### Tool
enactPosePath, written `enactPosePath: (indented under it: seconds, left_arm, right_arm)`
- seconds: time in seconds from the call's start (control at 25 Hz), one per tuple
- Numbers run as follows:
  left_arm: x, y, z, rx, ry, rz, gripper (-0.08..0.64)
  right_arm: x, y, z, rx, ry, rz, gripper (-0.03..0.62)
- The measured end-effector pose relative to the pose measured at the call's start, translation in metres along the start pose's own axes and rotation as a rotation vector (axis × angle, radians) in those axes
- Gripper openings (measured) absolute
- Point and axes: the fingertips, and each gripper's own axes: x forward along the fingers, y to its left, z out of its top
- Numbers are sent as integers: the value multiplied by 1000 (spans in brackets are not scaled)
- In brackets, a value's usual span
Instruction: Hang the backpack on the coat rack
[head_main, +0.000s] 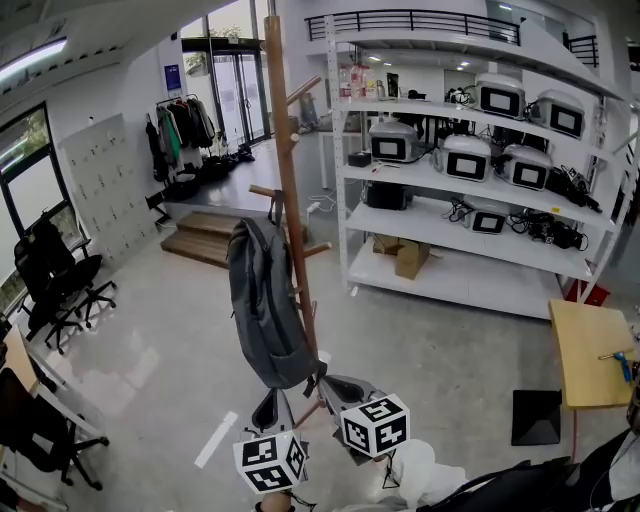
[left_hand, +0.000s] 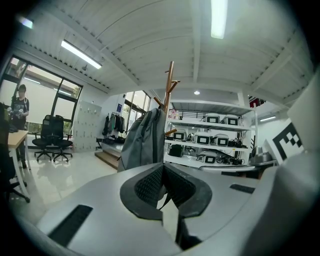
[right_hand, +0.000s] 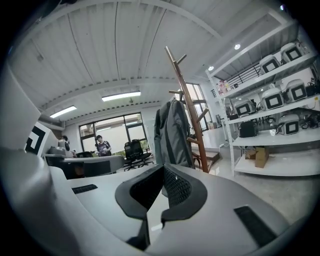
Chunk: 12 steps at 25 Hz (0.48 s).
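The left gripper and right gripper are held low and close together in front of the person. The left sits a little nearer the body, and both are tilted up and forward. Each has its jaws pressed together at the tips with nothing between them.

Just beyond them the grey backpack hangs by its top from a lower peg of the wooden coat rack. It lies against the upright pole, apart from both grippers.

Farther off to the right, white shelving carries boxy devices. Black office chairs stand at the far left, and a rail of clothes lines the back wall.
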Motion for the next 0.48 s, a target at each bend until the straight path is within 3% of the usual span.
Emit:
enactPosePath:
  seconds: [0.48]
  left_arm:
    - [-9, -3, -7, -9, 11, 11, 3]
  right_arm:
    - [-12, -5, -11, 22, 9, -18, 12]
